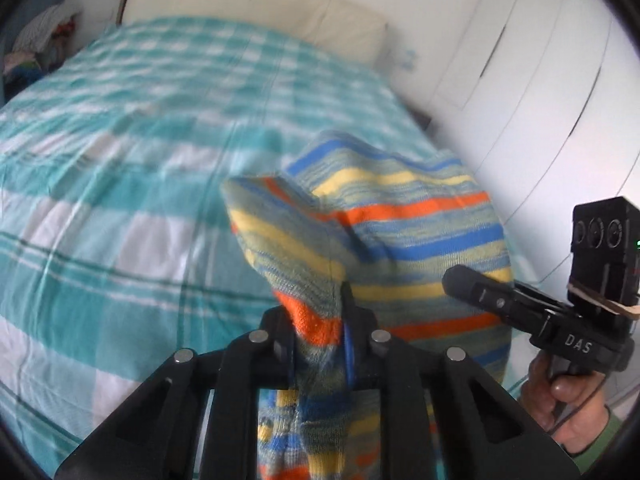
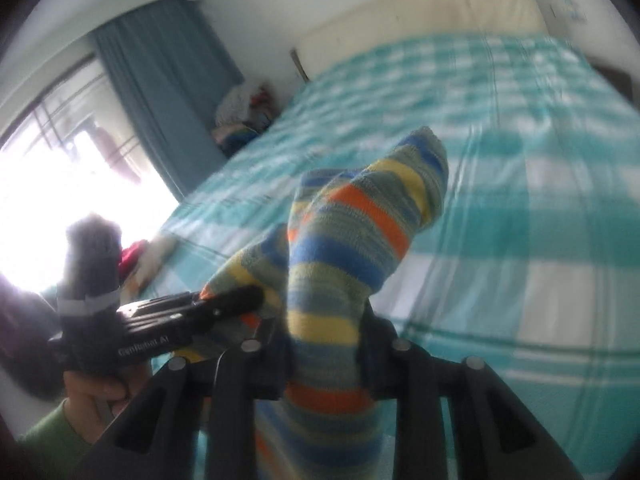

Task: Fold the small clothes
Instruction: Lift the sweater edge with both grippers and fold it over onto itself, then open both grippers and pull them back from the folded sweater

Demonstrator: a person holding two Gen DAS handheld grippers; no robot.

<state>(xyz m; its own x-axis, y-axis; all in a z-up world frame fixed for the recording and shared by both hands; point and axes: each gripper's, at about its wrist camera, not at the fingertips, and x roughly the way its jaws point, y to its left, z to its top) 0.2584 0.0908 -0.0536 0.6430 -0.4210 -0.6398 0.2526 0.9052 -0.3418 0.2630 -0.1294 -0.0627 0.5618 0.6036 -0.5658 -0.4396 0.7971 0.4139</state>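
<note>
Above the checked bed cover (image 1: 120,208) we hold a striped knit sock (image 1: 400,216) in the air, the left gripper (image 1: 320,336) clamped on one bunched edge at six o'clock in its own view and the right gripper (image 2: 324,344) clamped on the sock's other edge. We judge it light, soft and limp, so it will sag and crease between the two holds. Edges or corners, pinched through both layers, look the best places to grip for a flat fold.

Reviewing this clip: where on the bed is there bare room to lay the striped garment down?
The checked bedspread is bare from the striped garment to the cream headboard. It is crowded only at the clothes pile beside the curtain.
</note>
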